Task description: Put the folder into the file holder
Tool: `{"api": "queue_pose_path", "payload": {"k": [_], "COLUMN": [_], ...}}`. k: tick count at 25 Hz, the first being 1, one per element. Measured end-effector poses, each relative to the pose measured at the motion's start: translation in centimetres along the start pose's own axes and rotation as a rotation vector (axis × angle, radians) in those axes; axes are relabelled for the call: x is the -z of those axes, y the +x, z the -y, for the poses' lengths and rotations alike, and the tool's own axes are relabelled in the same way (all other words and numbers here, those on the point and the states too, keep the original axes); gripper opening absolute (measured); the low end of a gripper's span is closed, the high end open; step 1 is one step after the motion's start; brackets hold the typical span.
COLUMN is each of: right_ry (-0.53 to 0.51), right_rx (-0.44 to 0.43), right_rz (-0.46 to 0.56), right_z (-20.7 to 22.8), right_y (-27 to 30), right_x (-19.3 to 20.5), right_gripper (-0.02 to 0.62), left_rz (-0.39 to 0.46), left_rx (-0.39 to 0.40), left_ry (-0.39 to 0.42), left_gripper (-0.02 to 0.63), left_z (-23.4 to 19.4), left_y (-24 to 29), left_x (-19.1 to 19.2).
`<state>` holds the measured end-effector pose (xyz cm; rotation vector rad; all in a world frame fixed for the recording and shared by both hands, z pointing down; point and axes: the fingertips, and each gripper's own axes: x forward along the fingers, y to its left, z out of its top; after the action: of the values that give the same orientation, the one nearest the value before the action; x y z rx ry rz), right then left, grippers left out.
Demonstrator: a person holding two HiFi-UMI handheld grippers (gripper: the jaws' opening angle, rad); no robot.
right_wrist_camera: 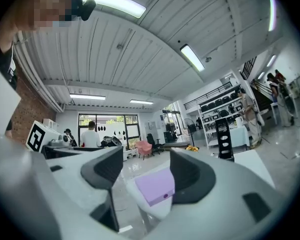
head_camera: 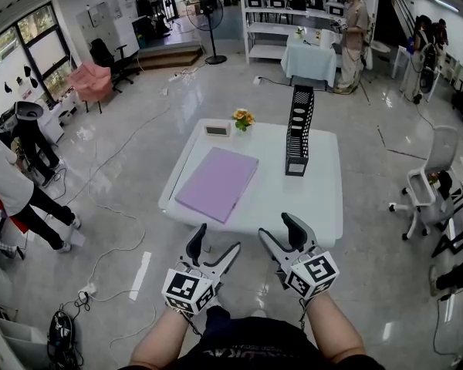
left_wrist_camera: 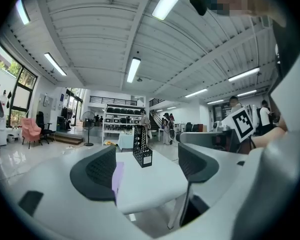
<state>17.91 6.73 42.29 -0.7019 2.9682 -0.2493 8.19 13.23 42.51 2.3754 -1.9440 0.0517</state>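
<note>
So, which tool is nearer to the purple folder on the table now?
Left. The left tool is just short of the near edge of the folder. The right tool is off to the right of it, in front of bare table.

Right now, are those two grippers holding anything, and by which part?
Nothing. The left gripper and right gripper are open; the folder lies untouched on the table.

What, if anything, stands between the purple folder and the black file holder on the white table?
Nothing visible does. The purple folder lies flat on the white table, and only bare tabletop separates it from the upright black file holder. The flowers and small white box sit at the far edge, clear of that path.
</note>
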Motion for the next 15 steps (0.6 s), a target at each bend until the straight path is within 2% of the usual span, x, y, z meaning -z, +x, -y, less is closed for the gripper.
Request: {"api": "queue_pose_path", "payload": {"k": [15], "right_ry": [0.041], "right_rx": [0.004], "right_rz": [-0.034], "right_z": [1.8], "right_y": [-0.3], "right_x": [0.6], "right_gripper": [0.278], "left_rz": [-0.004], "left_rx": [-0.016], "left_ry": [-0.015], "left_gripper": [0.374], "left_z": [-0.1], "left_y": [1.2], "left_x": [0.0]}}
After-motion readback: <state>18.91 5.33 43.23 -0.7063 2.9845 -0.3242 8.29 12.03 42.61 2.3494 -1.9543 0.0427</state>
